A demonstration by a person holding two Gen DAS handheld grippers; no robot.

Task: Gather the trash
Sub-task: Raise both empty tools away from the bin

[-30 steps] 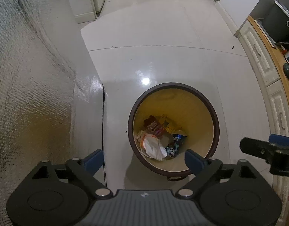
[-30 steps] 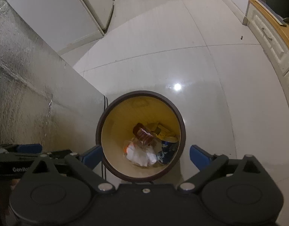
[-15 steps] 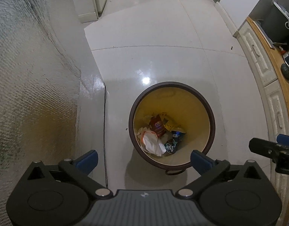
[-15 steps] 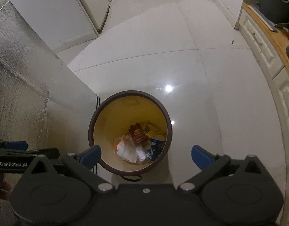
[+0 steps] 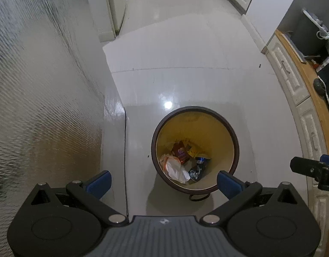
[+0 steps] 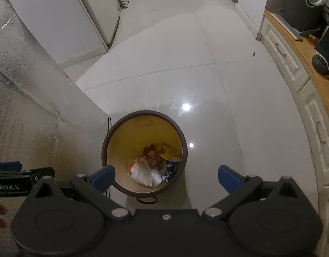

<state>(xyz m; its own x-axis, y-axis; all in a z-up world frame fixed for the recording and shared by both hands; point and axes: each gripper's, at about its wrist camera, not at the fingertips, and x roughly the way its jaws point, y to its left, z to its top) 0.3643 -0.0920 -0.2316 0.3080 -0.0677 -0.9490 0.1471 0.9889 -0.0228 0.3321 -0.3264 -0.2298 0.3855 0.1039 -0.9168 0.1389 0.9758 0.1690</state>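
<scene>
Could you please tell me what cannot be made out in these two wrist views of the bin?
- Bin base: hidden in both views by its own wall.
- Trash under the white bag: covered by the pile.
- Blue wrapper print: too small to read.
- Right tongs in the left view: cut off by the frame edge.

Both wrist views look steeply down from well above the floor (image 5: 186,85), each over its own claw's two blue-padded fingers at the lower frame edge.

Left view: bin (image 5: 234,132) just right of centre, silver textured panel (image 5: 36,85) filling the left side.

Right view: same bin (image 6: 183,141) left of centre, panel (image 6: 18,107) at left.

Shared: bin, glossy tiles, cabinet fronts (image 6: 314,111) and wooden worktop (image 5: 314,90) at right. Each view catches the other claw at its edge.
</scene>
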